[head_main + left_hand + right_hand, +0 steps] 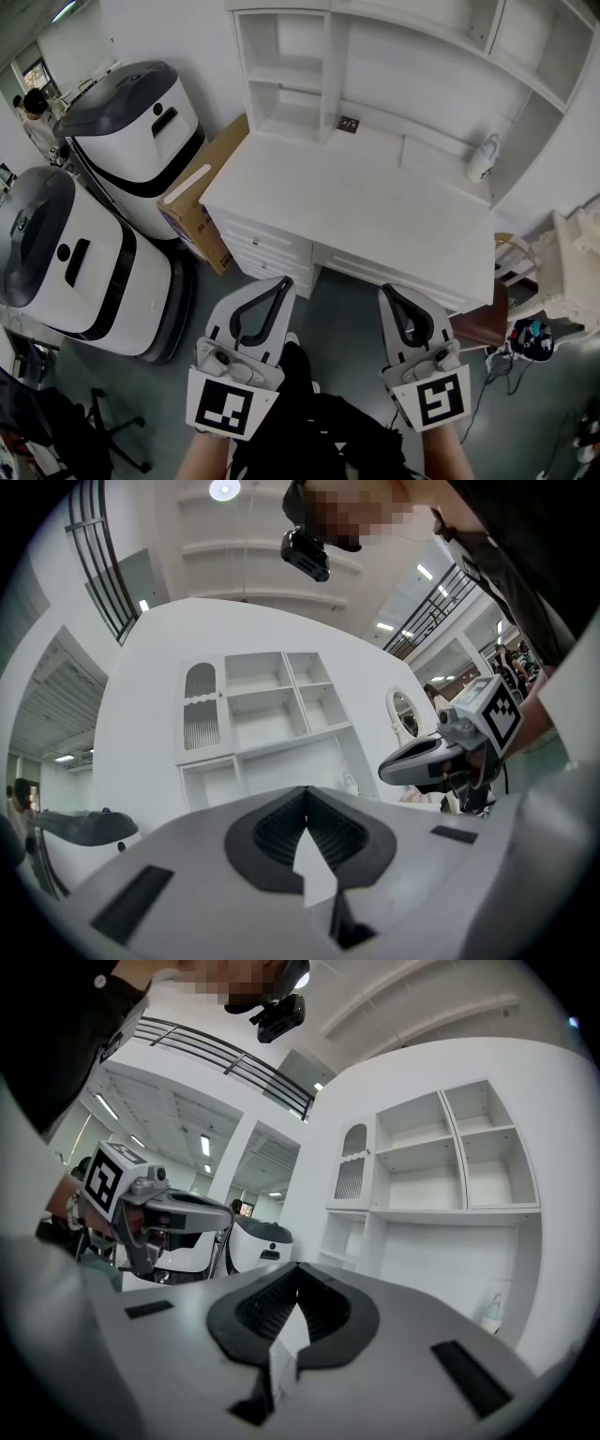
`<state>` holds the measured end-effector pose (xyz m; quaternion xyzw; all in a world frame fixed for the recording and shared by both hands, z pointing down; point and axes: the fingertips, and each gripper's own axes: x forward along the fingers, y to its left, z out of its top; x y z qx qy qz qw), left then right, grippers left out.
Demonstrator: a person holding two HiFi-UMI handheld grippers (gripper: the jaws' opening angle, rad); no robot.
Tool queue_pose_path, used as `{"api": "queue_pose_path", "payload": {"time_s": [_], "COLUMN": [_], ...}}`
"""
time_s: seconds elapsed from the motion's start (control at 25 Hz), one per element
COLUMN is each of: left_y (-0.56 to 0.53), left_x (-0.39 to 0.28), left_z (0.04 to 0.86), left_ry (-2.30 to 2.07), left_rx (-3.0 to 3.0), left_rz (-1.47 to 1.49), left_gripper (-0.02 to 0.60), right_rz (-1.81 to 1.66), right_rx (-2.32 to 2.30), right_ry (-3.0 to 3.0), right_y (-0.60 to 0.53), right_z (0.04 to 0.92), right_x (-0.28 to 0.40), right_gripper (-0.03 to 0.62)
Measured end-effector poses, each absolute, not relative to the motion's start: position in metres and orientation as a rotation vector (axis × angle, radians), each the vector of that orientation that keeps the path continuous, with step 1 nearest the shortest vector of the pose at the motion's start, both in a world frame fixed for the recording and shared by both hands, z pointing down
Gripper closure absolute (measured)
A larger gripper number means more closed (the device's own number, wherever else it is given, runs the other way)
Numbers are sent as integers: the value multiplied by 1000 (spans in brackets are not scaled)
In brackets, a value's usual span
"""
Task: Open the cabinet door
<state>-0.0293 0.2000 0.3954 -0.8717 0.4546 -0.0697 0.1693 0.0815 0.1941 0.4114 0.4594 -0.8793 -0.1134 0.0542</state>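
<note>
Facing the white shelving.
The left hand-held gripper and right hand-held gripper have jaws together, empty; the slatted cabinet door sits upper left in the shelving, well apart from both.

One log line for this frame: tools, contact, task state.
left tool: shut, empty | right tool: shut, empty | desk: untouched | task: not started

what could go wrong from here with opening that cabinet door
Both the left gripper and right gripper have their jaws shut, so either could bump the louvered door rather than grip it. Reaching across the desk might knock over the small white container on it.
</note>
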Motion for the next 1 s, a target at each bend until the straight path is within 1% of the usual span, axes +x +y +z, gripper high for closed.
{"api": "queue_pose_path", "payload": {"time_s": [0.44,1.0], "left_y": [168,76], "left_x": [-18,-26], "left_z": [399,393], "left_ry": [1233,1200], "left_rx": [-2488,-2508], "left_rz": [-190,-187], "left_gripper": [581,581], "right_rz": [-342,-342], "right_rx": [1437,1459], "right_ry": [-2642,-2622], "right_y": [169,78], "right_z": [416,410], "right_x": [90,81], "right_gripper": [591,591]}}
